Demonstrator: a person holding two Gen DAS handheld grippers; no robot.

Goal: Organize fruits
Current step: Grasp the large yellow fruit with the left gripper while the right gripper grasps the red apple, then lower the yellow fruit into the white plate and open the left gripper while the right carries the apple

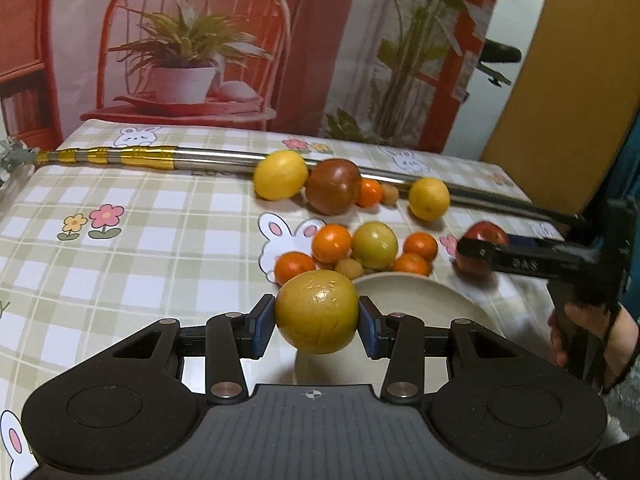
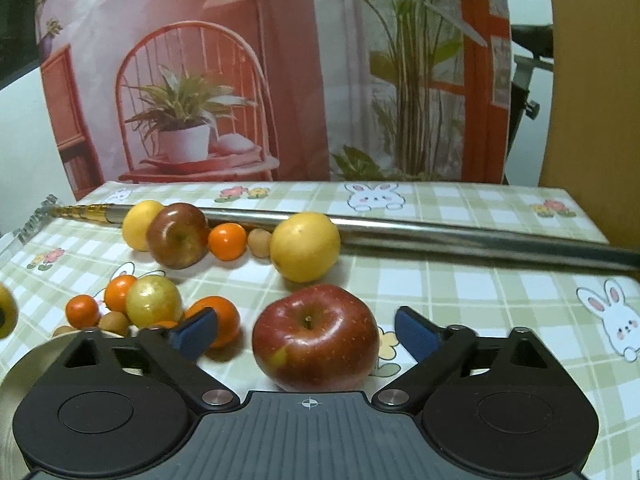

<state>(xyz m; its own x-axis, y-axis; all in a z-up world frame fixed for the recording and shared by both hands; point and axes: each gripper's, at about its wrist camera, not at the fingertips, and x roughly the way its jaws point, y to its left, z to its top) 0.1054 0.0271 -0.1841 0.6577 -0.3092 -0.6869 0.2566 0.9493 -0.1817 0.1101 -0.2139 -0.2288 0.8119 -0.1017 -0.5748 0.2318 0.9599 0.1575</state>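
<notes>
Blue pads of my left gripper (image 1: 316, 322) are clamped on a yellow-green fruit (image 1: 317, 311), which I hold off the tablecloth (image 1: 120, 272) above the near edge of a pale plate (image 1: 432, 300). My right gripper (image 2: 308, 334) stands apart — its fingers (image 2: 416, 336) flank a red apple (image 2: 316, 338) resting on the cloth, without touching it. Left of the apple I see a cluster of small oranges (image 2: 214, 320) around another yellow-green fruit (image 2: 154, 300). Farther off, two lemons (image 2: 305, 246), a dark apple (image 2: 178, 235) and one orange lie against a metal rod (image 2: 440, 236).
</notes>
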